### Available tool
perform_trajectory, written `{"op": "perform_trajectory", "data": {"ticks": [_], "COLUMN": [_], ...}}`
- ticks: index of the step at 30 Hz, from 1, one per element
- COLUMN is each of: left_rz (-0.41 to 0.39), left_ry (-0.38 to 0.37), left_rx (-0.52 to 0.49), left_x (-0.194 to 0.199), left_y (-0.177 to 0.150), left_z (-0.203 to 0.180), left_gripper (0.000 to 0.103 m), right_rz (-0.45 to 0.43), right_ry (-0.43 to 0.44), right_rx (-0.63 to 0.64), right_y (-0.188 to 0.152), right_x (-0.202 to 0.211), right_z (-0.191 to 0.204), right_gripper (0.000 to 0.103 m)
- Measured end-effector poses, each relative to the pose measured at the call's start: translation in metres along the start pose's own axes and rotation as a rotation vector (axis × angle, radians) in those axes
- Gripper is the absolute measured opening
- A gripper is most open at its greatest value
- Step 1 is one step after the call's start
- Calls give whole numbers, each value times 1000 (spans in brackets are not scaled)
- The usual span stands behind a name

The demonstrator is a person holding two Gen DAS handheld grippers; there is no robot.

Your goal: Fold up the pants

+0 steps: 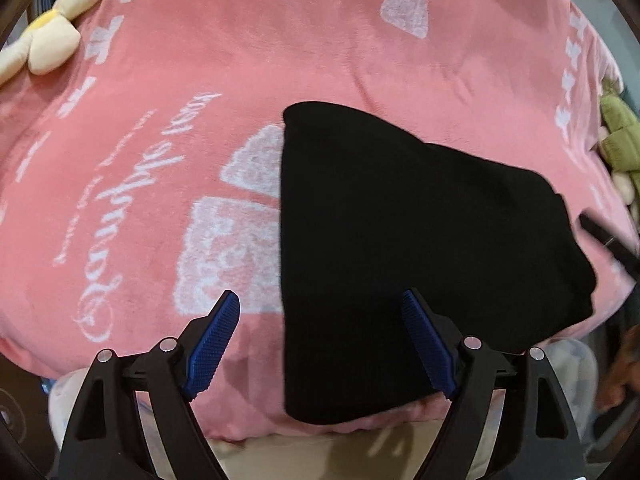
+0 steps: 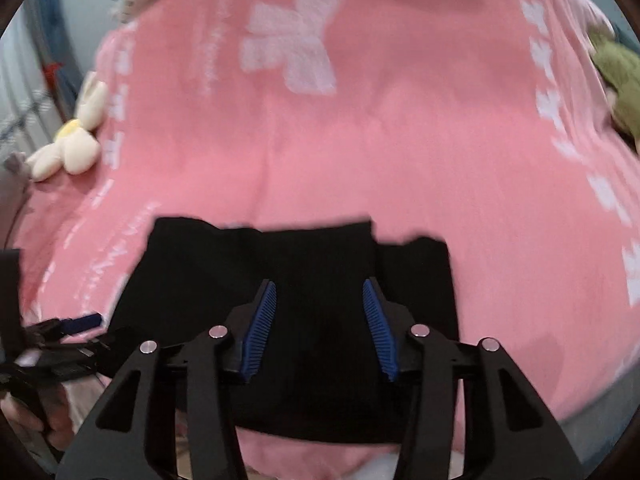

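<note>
Scanning left to right, I had the left gripper spread wide and empty at the left edge of the black pants, folded on the pink blanket. My right gripper hung part-open above them, holding nothing. They looked soft and limp; I judged an edge the best grip.

Green plush toy blurred, edge-cut

Home bedroom, from what I see. I'm working over a bed covered by a pink fleece blanket printed with white bows and script. Cream flower plush at far left, green plush toy at right edge. Soft furnishings everywhere, nothing industrial in view.
</note>
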State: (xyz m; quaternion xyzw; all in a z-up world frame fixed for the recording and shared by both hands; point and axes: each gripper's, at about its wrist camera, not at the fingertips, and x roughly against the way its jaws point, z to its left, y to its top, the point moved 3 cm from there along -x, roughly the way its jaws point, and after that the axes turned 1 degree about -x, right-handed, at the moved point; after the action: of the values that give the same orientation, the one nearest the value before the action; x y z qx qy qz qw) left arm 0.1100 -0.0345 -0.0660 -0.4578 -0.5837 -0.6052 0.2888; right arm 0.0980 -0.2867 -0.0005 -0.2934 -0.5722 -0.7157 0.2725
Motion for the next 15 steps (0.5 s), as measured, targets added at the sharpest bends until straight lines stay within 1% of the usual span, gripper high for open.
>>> {"op": "perform_trajectory", "data": {"ticks": [1, 2, 3, 4, 6, 8, 9, 10, 11, 13, 14, 15], "left_rz": [-2, 0, 0, -1, -6, -9, -12, -15, -12, 4, 15, 19], "left_ry": [8, 10, 10, 7, 28, 46, 43, 34, 25, -6, -34, -75], "left_rx": [-1, 2, 4, 3, -10, -18, -17, -8, 0, 11, 19, 30], "left_x": [-1, -2, -3, -2, 0, 2, 3, 4, 4, 4, 4, 5], "left_y": [0, 1, 2, 2, 2, 1, 1, 1, 0, -1, -2, -3], "left_z": [0, 1, 1, 1, 1, 1, 1, 1, 1, 1, 1, 1], "left_gripper": [81, 81, 81, 81, 82, 82, 82, 82, 82, 82, 82, 82], "right_rz": [31, 95, 156, 148, 131, 37, 25, 21, 17, 23, 30, 40], "right_ry": [-7, -38, -82, -80, -55, -43, -42, -64, -90, -132, -139, -122], "right_rx": [21, 42, 51, 23, -25, -59, -62, -65, -68, -87, -102, -129], "right_y": [-2, -10, -17, -21, -13, 0, 1, 4, 5, 3, -1, -5], "right_x": [-9, -26, -43, -48, -36, -7, 0, 6, 9, 14, 17, 18], "right_z": [-1, -4, -10, -16, -18, -17, -17, -21, -26, -37, -42, -47], "right_gripper": [45, 45, 47, 47, 47, 49, 55, 63, 66, 77, 77, 78]}}
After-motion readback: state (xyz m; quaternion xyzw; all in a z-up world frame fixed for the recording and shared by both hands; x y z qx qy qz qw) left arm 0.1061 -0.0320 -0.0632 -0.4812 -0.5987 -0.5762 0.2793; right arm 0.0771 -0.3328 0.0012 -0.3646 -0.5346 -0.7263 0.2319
